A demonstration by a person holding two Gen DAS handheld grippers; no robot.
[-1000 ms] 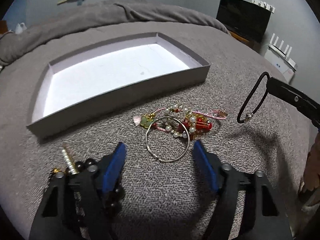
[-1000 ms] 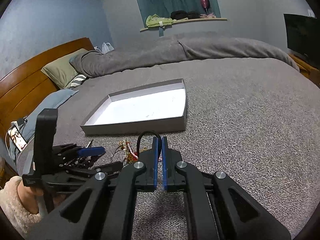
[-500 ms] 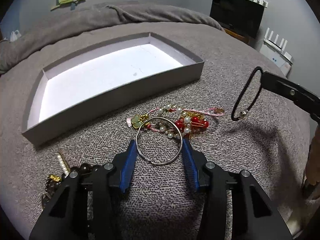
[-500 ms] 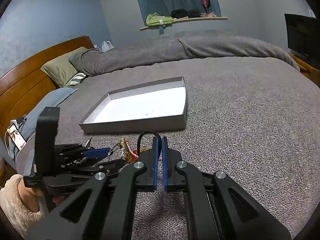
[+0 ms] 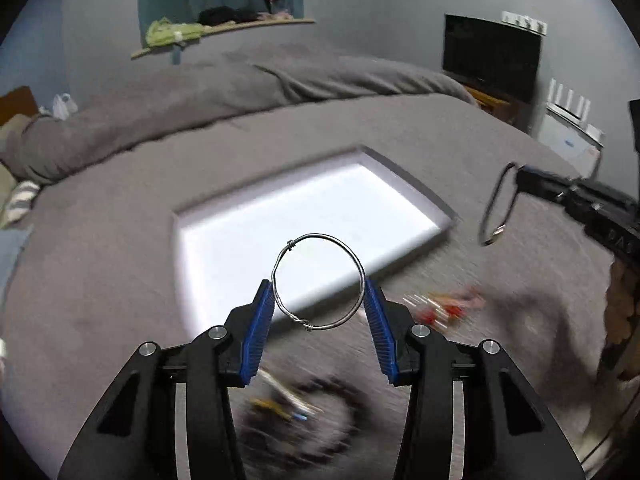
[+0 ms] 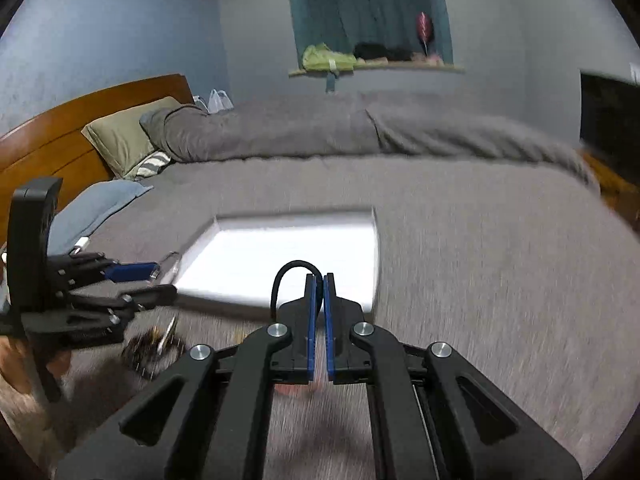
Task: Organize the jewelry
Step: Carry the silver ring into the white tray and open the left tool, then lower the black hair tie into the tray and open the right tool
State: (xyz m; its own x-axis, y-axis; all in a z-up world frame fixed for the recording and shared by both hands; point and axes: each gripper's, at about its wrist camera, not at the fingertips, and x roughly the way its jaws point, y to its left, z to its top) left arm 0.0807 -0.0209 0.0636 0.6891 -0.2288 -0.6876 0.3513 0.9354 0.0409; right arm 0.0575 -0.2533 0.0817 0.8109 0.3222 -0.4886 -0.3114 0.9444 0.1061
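Left gripper (image 5: 319, 294) clamps a thin wire bangle (image 5: 318, 281) across its width, each blue pad pressing 1 side of the hoop, which is held clear of the bed in front of the near wall of the shallow box (image 5: 404, 176). Right gripper (image 6: 319, 284) is closed on a black cord bracelet (image 6: 294, 269), whose loop arches out to the left of the fingertips; in the left view that loop hangs with a small metal clasp at its lower end.

Risks. The bangle is held only at 2 thin contact lines; a tilt or a slackening of the grip would probably let it pivot or spring out and land on the grey blanket (image 5: 120, 240) short of the box. Too firm a squeeze could bend the wire out of round. The dangling cord may catch on the box wall if carried low. The 2 tools are heading for the same box and could collide over it.

Hard to make out. Both views are motion-blurred: the red and pink pieces (image 5: 444, 306) and the dark bead string (image 5: 304, 412) left on the blanket are smears, so their number and form cannot be told. The white box floor is overexposed, so no dividers or contents can be seen there.
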